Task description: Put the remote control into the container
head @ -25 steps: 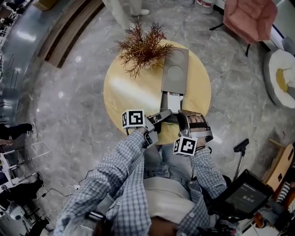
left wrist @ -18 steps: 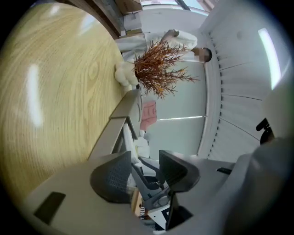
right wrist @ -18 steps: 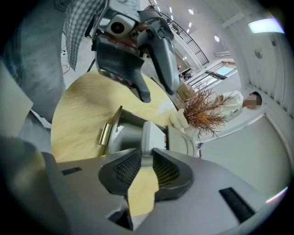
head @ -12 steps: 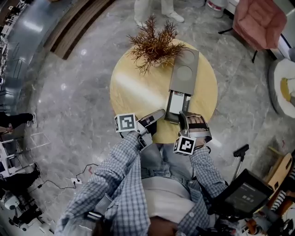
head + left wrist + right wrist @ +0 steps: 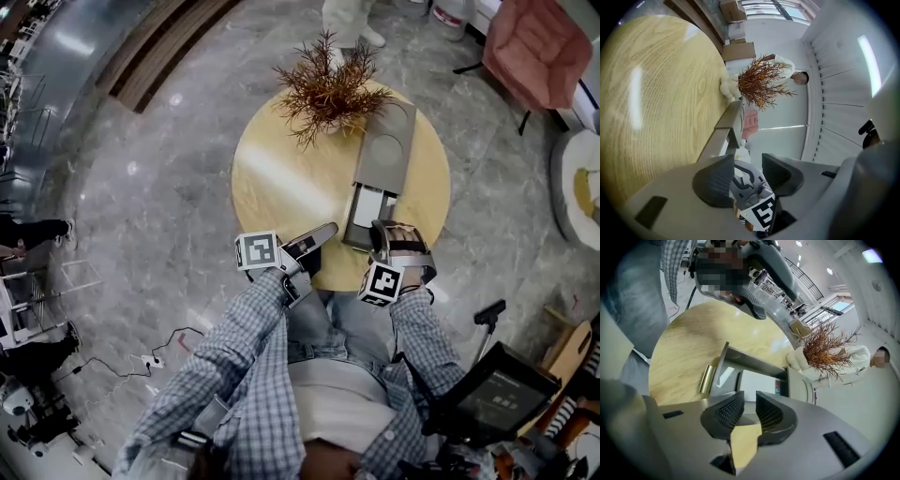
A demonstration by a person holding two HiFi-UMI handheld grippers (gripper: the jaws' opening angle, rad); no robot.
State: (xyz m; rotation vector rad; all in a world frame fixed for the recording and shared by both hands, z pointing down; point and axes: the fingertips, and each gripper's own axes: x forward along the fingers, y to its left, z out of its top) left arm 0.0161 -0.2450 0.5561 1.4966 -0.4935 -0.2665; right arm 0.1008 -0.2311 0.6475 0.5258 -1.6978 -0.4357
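A long grey container (image 5: 386, 150) lies on the round wooden table (image 5: 281, 178), its drawer pulled out towards me. The white remote control (image 5: 368, 208) lies inside that drawer; in the right gripper view the remote control (image 5: 759, 379) shows a red button. My right gripper (image 5: 392, 231) hovers just in front of the drawer, jaws a narrow gap apart with nothing between them. My left gripper (image 5: 323, 232) is left of the drawer near the table's front edge, open and empty. In the left gripper view the container (image 5: 723, 130) shows edge-on.
A dried reddish plant (image 5: 328, 89) stands at the table's far side beside the container. A gold handle (image 5: 707, 379) sits on the drawer's front. A person in white (image 5: 349, 17) stands beyond the table. A pink chair (image 5: 539, 47) is at the far right.
My left gripper has drawn back a little from the drawer towards the table's edge. The right gripper stays at the drawer's front. The head view has shifted slightly.
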